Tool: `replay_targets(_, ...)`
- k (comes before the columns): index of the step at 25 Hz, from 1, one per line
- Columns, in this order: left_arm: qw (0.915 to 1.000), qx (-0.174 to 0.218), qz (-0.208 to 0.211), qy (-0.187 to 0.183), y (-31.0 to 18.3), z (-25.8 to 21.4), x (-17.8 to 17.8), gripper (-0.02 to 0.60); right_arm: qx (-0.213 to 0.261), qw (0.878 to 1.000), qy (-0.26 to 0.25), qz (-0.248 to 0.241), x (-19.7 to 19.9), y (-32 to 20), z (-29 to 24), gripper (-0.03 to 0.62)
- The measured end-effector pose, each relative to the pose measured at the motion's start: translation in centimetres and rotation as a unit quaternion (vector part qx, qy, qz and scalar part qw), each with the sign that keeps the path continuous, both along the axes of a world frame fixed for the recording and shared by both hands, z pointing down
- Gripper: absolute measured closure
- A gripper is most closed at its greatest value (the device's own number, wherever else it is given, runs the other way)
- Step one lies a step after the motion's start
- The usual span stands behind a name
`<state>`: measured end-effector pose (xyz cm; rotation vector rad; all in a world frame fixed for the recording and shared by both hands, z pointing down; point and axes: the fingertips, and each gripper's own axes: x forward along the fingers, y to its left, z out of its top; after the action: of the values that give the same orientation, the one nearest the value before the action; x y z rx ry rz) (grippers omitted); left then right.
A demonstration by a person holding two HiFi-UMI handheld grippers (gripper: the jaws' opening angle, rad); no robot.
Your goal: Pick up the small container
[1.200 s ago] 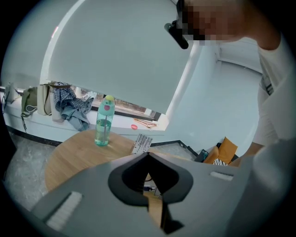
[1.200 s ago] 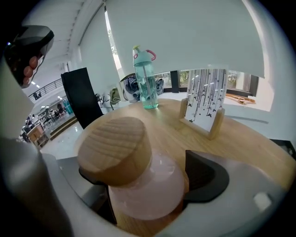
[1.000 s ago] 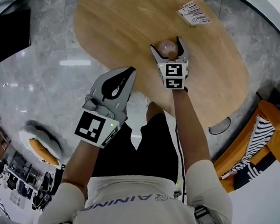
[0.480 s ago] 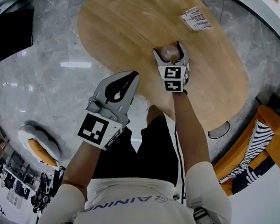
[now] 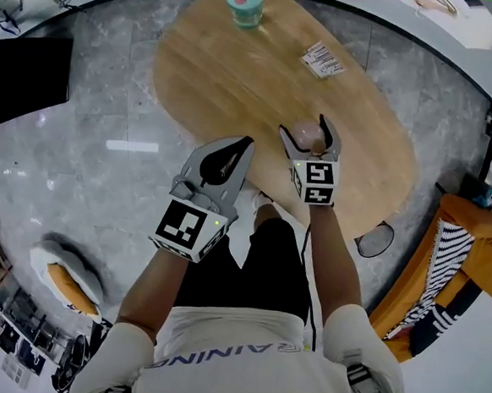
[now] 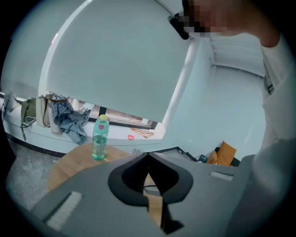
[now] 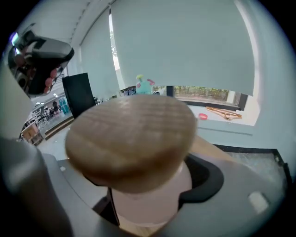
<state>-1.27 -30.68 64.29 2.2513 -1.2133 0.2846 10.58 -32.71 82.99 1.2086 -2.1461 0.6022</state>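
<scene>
Wood-grain oval desk [image 5: 230,71] takes up most of the head view, and the news is near its front edge. The right gripper [image 5: 306,130] has come up off it with the small container [image 5: 310,139] along for the ride. A second ago that little jar was sitting down on the desk top; now it looks lifted clear, as far as I can judge. The fingers [image 7: 240,203] on that side have just been closing in a touch. They're clamped on the container's pale body, right under its round wooden lid [image 7: 132,134], which pretty much fills the right gripper view. So I'd call the pick-up basically done. What's left is keeping a steady hold, since the grip sits on the smooth body and that lid is wider than what's being squeezed.

The left gripper [image 5: 245,144] hovers just off the desk's near edge, over the grey stone floor [image 5: 81,136]. Its fingers are pressed together with nothing in them.

Head count, big to small:
- one desk
- two grippers
- one green bottle [image 5: 244,2] with a yellow cap, standing at the far end
- one flat printed packet [image 5: 323,60], lying to the right of the bottle and well apart from it
- one small container, up in the right gripper
</scene>
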Motion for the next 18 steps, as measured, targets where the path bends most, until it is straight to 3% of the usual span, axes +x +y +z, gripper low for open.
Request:
replay_targets(9,0.9992,0.033,0.020,0.008,1.8,-9.7,1.2,0.581,0.049,0.998,-0.031,0.026,2.1,1.6,-16.6,0.163)
replay_targets(18,0.9938,0.102,0.038,0.022,1.5,-20.5,1.9,0.581,0.107,0.992,-0.072,0.012,1.4,3.1,-32.6,0.163)
